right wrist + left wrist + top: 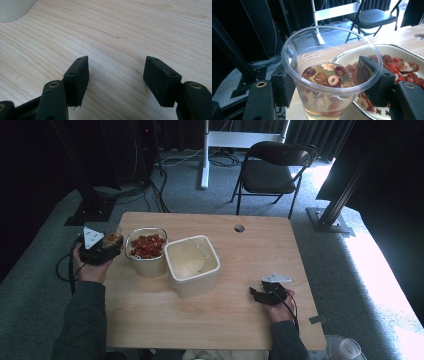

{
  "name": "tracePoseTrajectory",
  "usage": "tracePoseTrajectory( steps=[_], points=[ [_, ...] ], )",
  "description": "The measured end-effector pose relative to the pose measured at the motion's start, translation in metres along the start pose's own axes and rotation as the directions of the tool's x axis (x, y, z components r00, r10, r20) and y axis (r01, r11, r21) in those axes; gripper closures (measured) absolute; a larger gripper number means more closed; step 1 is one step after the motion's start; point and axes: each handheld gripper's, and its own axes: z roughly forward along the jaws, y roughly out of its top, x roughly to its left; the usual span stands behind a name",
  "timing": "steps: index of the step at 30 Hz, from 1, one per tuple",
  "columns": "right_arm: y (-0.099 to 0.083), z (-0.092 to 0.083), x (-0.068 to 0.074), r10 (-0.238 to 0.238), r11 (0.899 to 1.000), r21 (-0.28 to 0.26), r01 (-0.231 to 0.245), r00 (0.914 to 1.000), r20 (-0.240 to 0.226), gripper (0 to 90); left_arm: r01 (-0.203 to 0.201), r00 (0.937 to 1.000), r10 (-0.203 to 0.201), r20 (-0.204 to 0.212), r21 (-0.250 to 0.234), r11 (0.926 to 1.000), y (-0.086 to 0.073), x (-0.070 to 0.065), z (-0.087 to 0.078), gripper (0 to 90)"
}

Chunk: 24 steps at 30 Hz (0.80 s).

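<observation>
Left gripper [329,82]: my jaws are closed partway onto a clear plastic cup [332,75], one pad pressed on each side of its wall, so the cup is clamped between them; in the high view this gripper [100,247] sits at the left edge of the table [240,320], just beside the steel bowl. Cup: upright, long axis vertical, mouth up, holding pale amber liquid with red and tan fruit rings [328,76] floating on top; the jaws take it below the rim. Right gripper [116,80]: my jaws stand wide apart with nothing between them, bare wood showing in the gap; in the high view this gripper [262,294] rests low at the table near its right front, pointing left toward the containers and well apart from them. Steel bowl [146,251]: rounded-rectangular, full of red and tan dried fruit pieces, standing just right of the cup. White container [192,265]: square, deep, with pale contents, just right of the bowl and close against it. Table: light wood grain, rounded corners, a round cable hole [239,228] near the far edge. Room: grey carpet, a black folding chair [272,170] beyond the table, a white stand leg [205,155] behind it, black frame posts and dark curtains at the sides, cables on the floor at the far left, bright light falling on the carpet at the right.
</observation>
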Motion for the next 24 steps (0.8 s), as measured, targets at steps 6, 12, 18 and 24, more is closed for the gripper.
tracePoseTrajectory(
  steps=[6, 12, 18, 24],
  points=[
    [0.0, 0.0, 0.0, -0.001, 1.0, -0.003, 0.001, 1.0, -0.002, 36.4, 0.001, 1.0, -0.001, -0.001, 0.006, 1.0, 0.004, 0.003, 0.006, 35.3],
    [0.0, 0.001, 0.001, -0.005, 1.0, -0.008, 0.005, 1.0, -0.005, 36.5, -0.02, 0.9998, 0.02, -0.009, 0.011, 0.9997, 0.012, 0.002, 0.01, 35.4],
    [-0.001, 0.001, 0.001, -0.003, 1.0, -0.01, 0.003, 1.0, -0.006, 36.5, -0.044, 0.9988, 0.044, -0.023, 0.0, 0.999, 0.024, 0.001, 0.008, 35.4],
    [-0.001, 0.001, 0.001, -0.01, 1.0, -0.011, 0.01, 0.9999, -0.01, 36.5, -0.101, 0.9938, 0.101, -0.047, 0.011, 0.9949, 0.034, -0.003, 0.007, 35.4]
  ],
)
